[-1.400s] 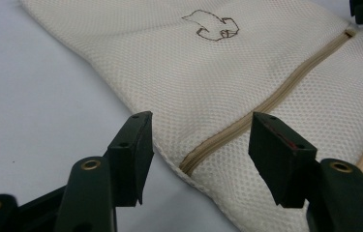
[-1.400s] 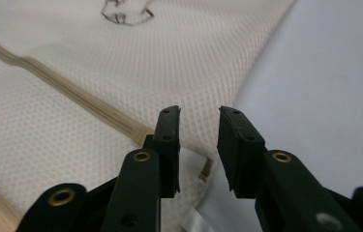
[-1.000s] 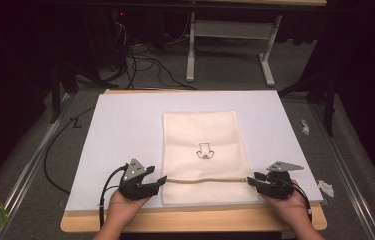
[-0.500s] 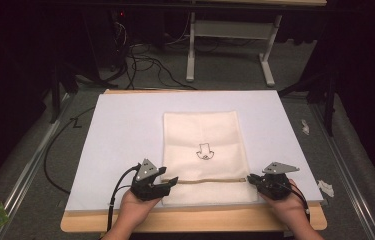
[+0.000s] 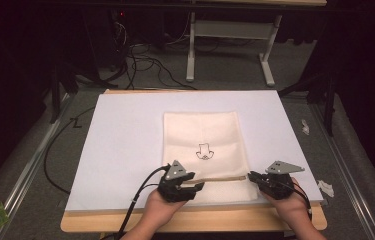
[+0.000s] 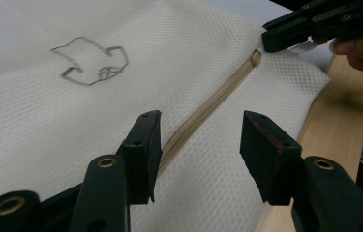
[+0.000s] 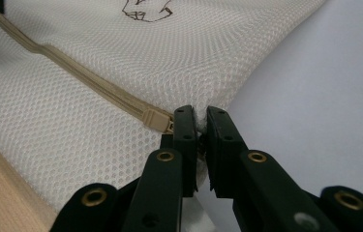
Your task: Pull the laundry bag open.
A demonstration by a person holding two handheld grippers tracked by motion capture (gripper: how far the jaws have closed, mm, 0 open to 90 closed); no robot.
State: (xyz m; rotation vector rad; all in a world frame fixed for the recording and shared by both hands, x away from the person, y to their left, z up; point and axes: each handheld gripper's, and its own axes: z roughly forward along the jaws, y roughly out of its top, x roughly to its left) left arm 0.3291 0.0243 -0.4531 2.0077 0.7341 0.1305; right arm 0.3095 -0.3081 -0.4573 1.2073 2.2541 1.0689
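While the right gripper (image 7: pixel 198 140) pinches the mesh bag (image 7: pixel 121 72) edge, the left gripper (image 6: pixel 201 145) hovers agape over its zipper (image 6: pixel 208 104).

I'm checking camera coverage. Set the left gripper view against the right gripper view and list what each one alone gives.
Left gripper view alone: the left gripper open astride the zipper, the whole printed drawing, the right gripper farther off.

Right gripper view alone: the right gripper shut on the mesh bag edge beside the zipper pull.

Both: bag, zipper, wooden table edge.
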